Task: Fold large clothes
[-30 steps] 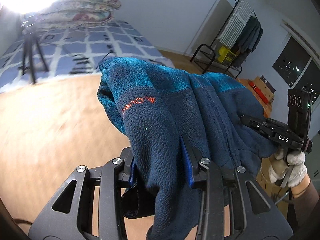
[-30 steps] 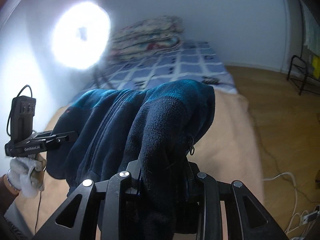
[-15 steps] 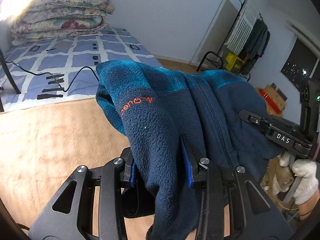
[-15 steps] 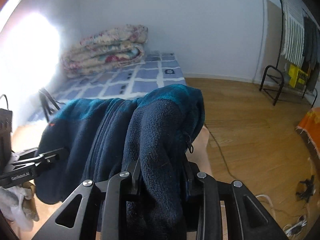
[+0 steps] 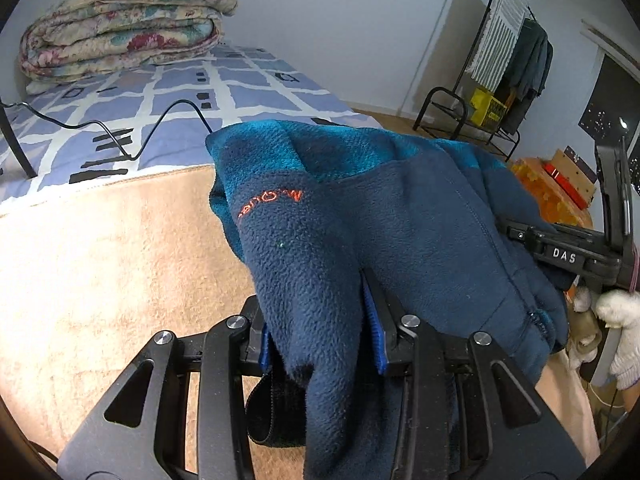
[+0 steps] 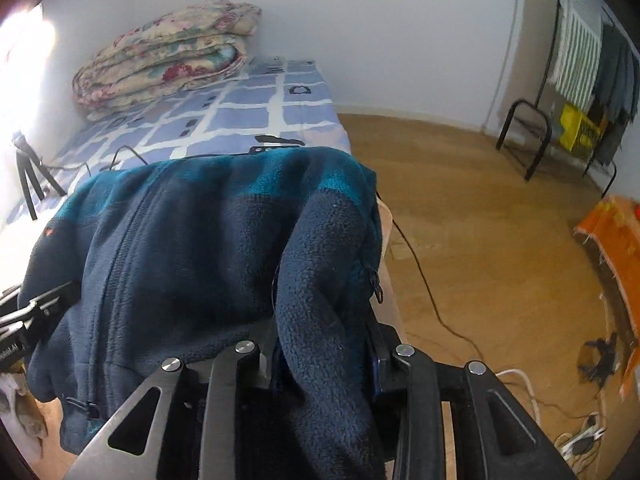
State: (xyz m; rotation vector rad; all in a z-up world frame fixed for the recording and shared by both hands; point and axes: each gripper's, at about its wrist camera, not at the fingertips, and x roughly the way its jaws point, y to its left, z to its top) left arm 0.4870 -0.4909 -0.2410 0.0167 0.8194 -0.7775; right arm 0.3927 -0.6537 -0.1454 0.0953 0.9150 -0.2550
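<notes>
Left gripper point(image 5: 320, 332) at lower centre of the left view, jaws part-way apart and clamped on a thick fold of the fleece point(image 5: 360, 220); blue pads pressed into the cloth on both sides. Fleece draped from centre frame toward the right edge, navy with a teal band on top and an orange logo point(image 5: 269, 203) at mid-left. Held above the tan blanket point(image 5: 100, 280), which fills the left of the frame.

Right gripper point(image 6: 324, 352) at lower centre of the right view, jaws just eased wider, cloth between them and pinched. Seen from the left view at the right edge point(image 5: 560, 248), with a white-gloved hand point(image 5: 616, 336) below it.

Checked sheet point(image 5: 240, 92) and folded quilt point(image 5: 120, 20) at upper left. Clothes rack point(image 5: 500, 60) at upper right.
</notes>
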